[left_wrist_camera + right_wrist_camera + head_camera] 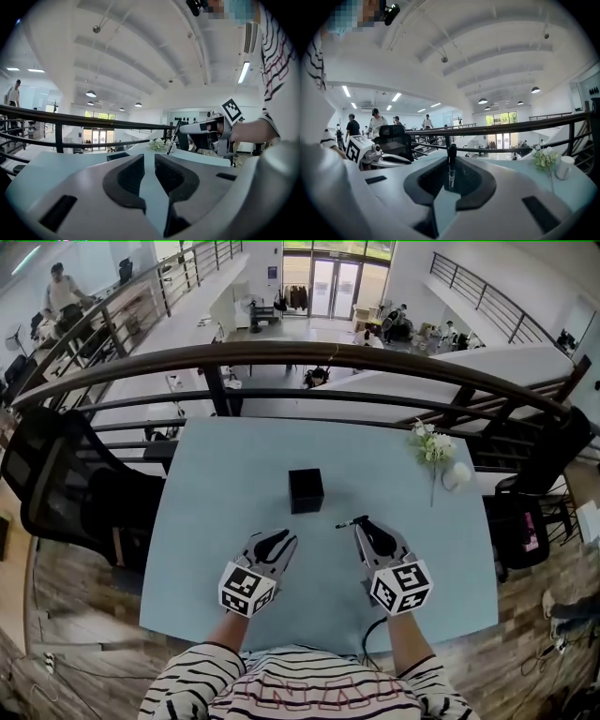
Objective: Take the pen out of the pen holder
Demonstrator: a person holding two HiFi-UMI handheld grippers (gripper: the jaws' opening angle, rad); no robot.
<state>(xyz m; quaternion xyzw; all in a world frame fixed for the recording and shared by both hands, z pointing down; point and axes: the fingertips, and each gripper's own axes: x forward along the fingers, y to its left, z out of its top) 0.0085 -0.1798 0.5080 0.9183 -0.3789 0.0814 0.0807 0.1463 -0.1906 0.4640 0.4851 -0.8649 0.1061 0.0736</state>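
In the head view my right gripper covers most of the pen, and only a short dark end pokes out to the left. The pen holder is too dark inside for me to tell its contents. In the left gripper view my own jaw hides all but its top edge.

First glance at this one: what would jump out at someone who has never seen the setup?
The black pen clamped in the right tongs, already out of the black square pen holder at the middle of the pale blue table. The left tongs hang open and empty beside them; white flowers sit near the table's far right edge.
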